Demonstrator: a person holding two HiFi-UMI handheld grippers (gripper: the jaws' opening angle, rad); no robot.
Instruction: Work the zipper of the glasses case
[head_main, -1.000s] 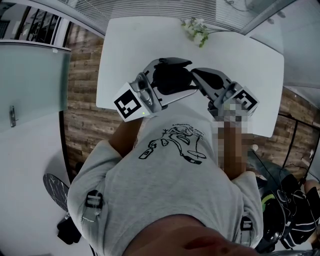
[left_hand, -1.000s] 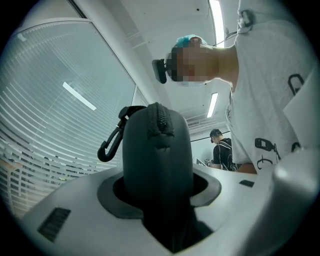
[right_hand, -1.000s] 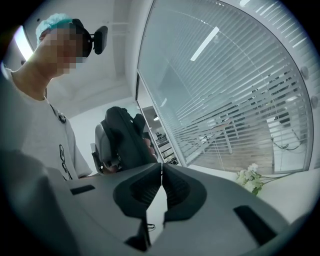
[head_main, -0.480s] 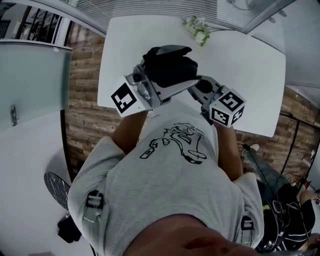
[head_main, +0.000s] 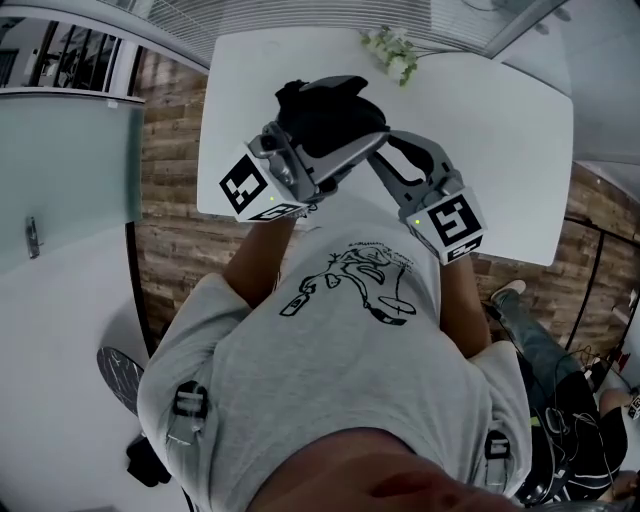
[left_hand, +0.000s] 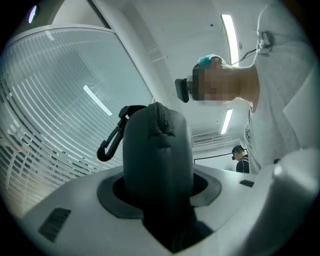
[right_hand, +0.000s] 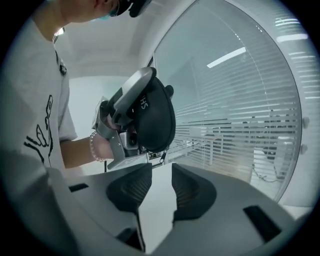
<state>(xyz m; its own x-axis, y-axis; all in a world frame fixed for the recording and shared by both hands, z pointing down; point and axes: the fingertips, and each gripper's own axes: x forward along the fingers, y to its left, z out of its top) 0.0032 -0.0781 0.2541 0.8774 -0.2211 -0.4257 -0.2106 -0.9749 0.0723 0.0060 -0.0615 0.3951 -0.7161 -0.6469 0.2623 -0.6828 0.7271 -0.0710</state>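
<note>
Above the white bench, clamped in the closed fingers of the left gripper and held clear of the surface: the black glasses case, apparently steadied for the other hand. Just short of its dangling zipper pull, fingers of the right gripper freshly parted and empty, seemingly lining up for a pinch.

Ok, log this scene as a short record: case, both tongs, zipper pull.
case: black glasses case, held up over the white table
left tongs: shut on the case
right tongs: just opened, nothing between them, short of the case
zipper pull: hangs free under the case
clip: hangs off the case's far end
</note>
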